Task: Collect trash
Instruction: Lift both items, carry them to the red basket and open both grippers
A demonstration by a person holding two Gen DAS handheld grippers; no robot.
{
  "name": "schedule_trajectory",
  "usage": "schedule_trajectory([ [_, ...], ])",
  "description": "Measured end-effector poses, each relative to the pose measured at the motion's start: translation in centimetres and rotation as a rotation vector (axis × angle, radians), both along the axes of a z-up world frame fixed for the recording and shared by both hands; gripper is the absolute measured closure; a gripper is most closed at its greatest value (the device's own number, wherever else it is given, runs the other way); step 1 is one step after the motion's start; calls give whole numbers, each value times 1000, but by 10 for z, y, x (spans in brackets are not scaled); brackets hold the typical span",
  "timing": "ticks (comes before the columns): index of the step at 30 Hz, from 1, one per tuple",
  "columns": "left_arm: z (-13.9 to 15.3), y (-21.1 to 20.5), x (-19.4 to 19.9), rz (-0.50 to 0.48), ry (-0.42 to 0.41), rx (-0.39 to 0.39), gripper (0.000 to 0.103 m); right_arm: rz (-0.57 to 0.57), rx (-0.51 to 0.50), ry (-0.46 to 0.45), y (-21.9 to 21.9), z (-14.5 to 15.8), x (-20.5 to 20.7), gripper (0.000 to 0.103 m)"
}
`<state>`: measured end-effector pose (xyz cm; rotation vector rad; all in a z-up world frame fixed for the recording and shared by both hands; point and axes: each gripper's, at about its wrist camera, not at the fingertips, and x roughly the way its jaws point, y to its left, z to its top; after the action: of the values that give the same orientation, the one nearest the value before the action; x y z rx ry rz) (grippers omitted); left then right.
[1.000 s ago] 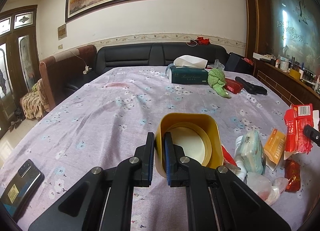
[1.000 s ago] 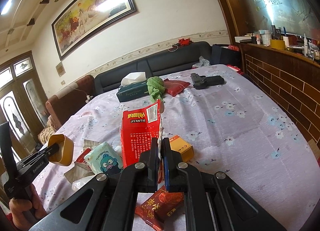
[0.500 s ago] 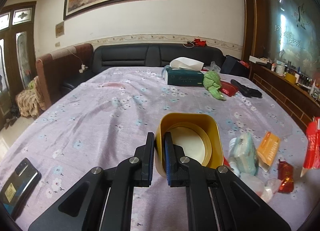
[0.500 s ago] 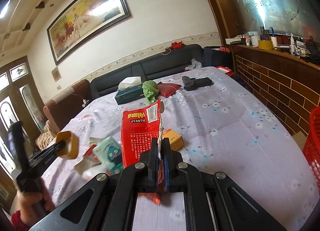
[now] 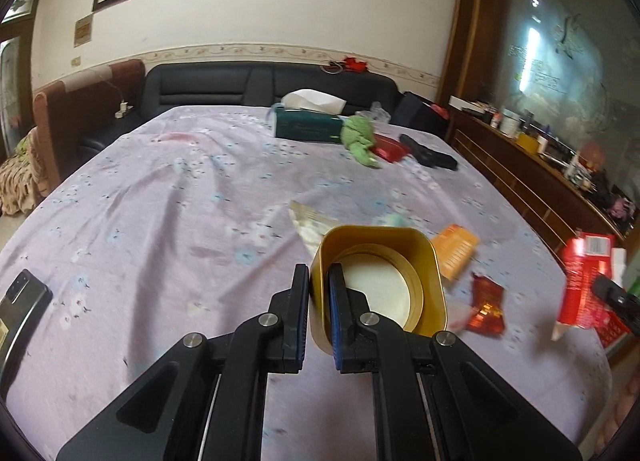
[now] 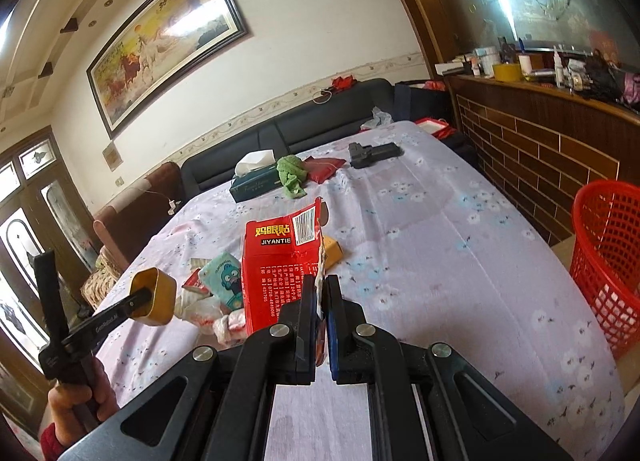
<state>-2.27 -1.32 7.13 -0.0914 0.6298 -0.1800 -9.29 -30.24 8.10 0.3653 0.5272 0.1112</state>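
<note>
My left gripper (image 5: 319, 285) is shut on the wall of a yellow tin (image 5: 380, 281) and holds it above the bed; the tin also shows in the right wrist view (image 6: 154, 297). My right gripper (image 6: 319, 293) is shut on a torn red packet (image 6: 280, 265), lifted above the bed; the packet also shows in the left wrist view (image 5: 584, 285). Loose trash lies on the lilac bedspread: an orange box (image 5: 456, 249), a red wrapper (image 5: 486, 307), a tissue pack (image 6: 224, 281) and crumpled plastic (image 6: 208, 311).
A red mesh basket (image 6: 608, 261) stands on the floor right of the bed. A tissue box (image 5: 308, 127), green cloth (image 5: 360, 137), red pouch (image 5: 390, 149) and black object (image 5: 428, 155) lie at the far end. A phone (image 5: 20, 301) lies at left.
Both grippers rose and drew back with their loads. The right gripper swung right with the red packet, and the red basket has come into its view.
</note>
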Motion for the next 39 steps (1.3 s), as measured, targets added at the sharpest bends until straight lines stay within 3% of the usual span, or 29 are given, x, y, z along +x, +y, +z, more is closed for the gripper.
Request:
schedule_trajectory([
  [14,21,-106,-21,-232,9,21,94,-94,42,-7,-49,2,-22,98],
  [30,52,-315,-43,-665,72,-17,94,-522,76,-24,-229,14,-100,98],
  [37,41,-402,-41,-747,102,8,93,-602,67,23,-276,1,-104,96],
  [39,33,-423,-34,-761,118,21,83,-614,54,39,-285,-4,-101,96],
])
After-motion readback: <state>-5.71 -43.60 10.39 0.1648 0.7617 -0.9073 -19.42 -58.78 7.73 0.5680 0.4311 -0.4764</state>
